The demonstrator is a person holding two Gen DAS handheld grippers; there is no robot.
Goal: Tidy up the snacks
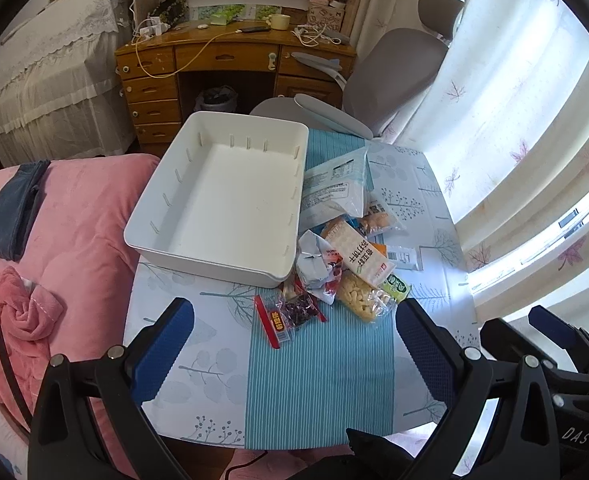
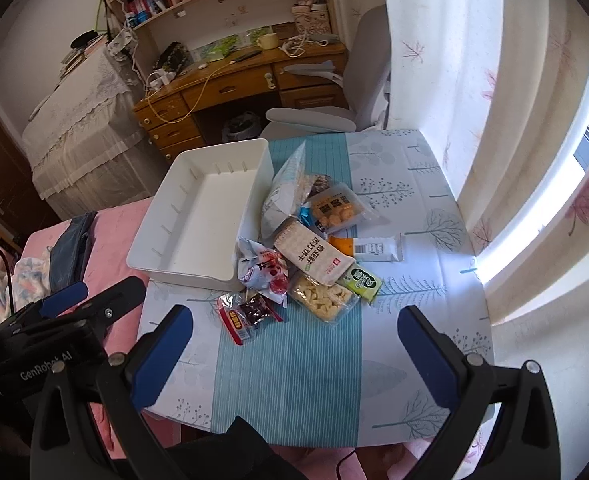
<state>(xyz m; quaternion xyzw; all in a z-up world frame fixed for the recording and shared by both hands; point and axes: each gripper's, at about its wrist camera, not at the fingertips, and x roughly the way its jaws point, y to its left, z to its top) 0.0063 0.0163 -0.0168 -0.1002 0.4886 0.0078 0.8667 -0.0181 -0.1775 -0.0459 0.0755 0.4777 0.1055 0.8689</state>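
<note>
Your left hand-held gripper [image 1: 294,340] hangs wide apart over the worktop [image 1: 318,380], gripping nothing. From its view, the white bin [image 1: 222,200] sits bare inside, and the snacks [image 1: 346,252] lie heaped against its right wall, a red packet [image 1: 278,320] nearest you. From the right view, your right hand-held gripper [image 2: 294,344] is equally wide and unloaded; a cracker pack [image 2: 314,256] tops the pile, with a green pouch [image 2: 364,282] beside it.
</note>
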